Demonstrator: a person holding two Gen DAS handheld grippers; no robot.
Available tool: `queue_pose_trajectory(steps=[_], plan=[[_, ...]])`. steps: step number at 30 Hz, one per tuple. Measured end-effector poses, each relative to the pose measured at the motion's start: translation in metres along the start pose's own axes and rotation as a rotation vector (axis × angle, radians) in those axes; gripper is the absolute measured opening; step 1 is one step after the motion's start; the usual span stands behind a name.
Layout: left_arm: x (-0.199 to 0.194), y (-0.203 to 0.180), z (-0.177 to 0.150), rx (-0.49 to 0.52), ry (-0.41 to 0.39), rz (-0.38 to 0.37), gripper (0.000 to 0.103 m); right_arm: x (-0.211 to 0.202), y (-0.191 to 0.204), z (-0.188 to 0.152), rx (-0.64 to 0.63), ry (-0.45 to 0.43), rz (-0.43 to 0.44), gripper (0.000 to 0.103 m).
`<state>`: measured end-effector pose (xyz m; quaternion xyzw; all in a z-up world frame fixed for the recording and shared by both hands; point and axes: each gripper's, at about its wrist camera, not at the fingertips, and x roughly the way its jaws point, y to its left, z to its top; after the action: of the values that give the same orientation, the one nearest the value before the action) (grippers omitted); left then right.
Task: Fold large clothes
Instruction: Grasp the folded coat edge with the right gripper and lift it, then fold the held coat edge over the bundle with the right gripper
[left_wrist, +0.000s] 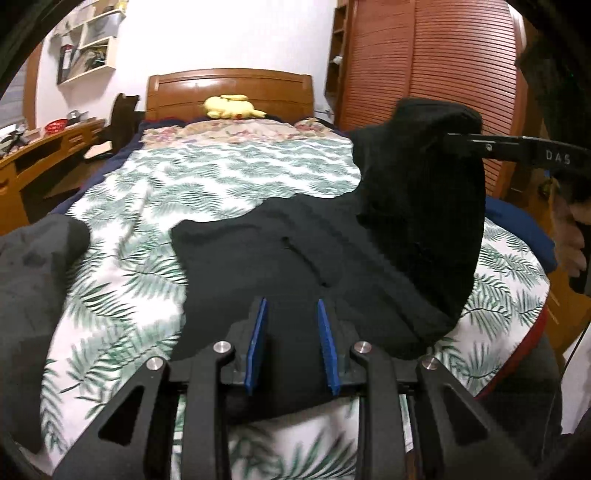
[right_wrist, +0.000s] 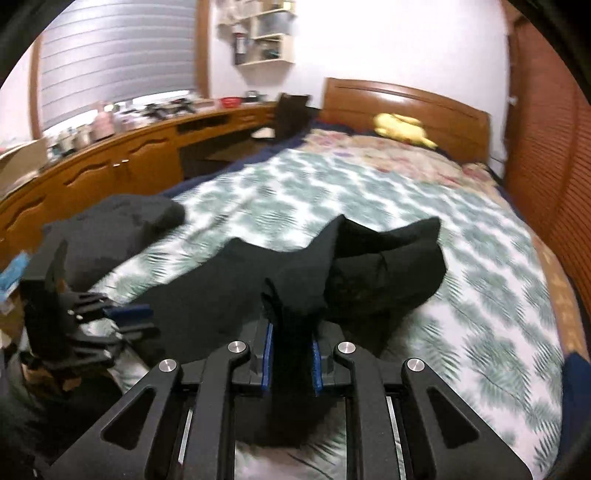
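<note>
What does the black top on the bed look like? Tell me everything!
The black top looks soft and knitted. It lies partly spread on the leafy cover. The right gripper pinches one part and lifts it into a hanging bunch. The left gripper clamps its near edge.

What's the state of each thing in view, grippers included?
Black garment: on the bed, right side lifted.
Left hand-held gripper: shut on black garment's near edge.
Right hand-held gripper: shut on black garment.
Dark grey garment: crumpled on the bed.
Yellow plush toy: lying by the headboard.
</note>
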<state>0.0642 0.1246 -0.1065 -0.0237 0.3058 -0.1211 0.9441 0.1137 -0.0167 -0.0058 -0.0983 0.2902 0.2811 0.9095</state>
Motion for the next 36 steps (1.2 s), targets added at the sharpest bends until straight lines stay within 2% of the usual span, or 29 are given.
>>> queue_pose_trajectory(steps=[4, 7, 8, 9, 11, 15, 18, 22, 24, 28, 32, 36], plan=[[-0.015, 0.022, -0.006, -0.037, -0.028, 0.025, 0.026, 0.03, 0.041, 0.008, -0.022, 0.036, 0.1, 0.014], [-0.021, 0.039, -0.011, -0.077, -0.04, 0.036, 0.026, 0.052, 0.062, 0.005, -0.033, 0.094, 0.113, 0.021], [-0.023, 0.043, -0.013, -0.09, -0.043, 0.039, 0.026, 0.057, 0.066, 0.003, -0.032, 0.11, 0.133, 0.03], [-0.024, 0.047, -0.014, -0.1, -0.045, 0.041, 0.026, 0.059, 0.068, 0.002, -0.027, 0.118, 0.156, 0.043], [-0.025, 0.052, -0.016, -0.112, -0.047, 0.046, 0.026, 0.053, 0.068, -0.001, -0.026, 0.109, 0.174, 0.05], [-0.028, 0.056, -0.017, -0.125, -0.055, 0.047, 0.026, 0.038, 0.053, -0.004, -0.022, 0.076, 0.142, 0.05], [-0.027, 0.053, -0.016, -0.121, -0.058, 0.045, 0.026, 0.029, 0.035, -0.01, -0.008, 0.059, 0.08, 0.05], [-0.025, 0.048, -0.014, -0.109, -0.057, 0.038, 0.026, 0.036, 0.014, -0.023, 0.001, 0.095, -0.005, 0.049], [-0.025, 0.047, -0.013, -0.108, -0.059, 0.035, 0.026, 0.044, 0.005, -0.035, 0.031, 0.137, 0.001, 0.041], [-0.025, 0.045, -0.01, -0.11, -0.072, 0.028, 0.026, 0.071, 0.007, -0.066, 0.07, 0.246, 0.079, 0.037], [-0.027, 0.04, -0.007, -0.103, -0.092, -0.002, 0.027, 0.077, 0.009, -0.082, 0.088, 0.243, 0.092, 0.037], [-0.024, 0.033, -0.003, -0.093, -0.102, -0.037, 0.029, 0.078, 0.008, -0.083, 0.095, 0.237, 0.102, 0.037]])
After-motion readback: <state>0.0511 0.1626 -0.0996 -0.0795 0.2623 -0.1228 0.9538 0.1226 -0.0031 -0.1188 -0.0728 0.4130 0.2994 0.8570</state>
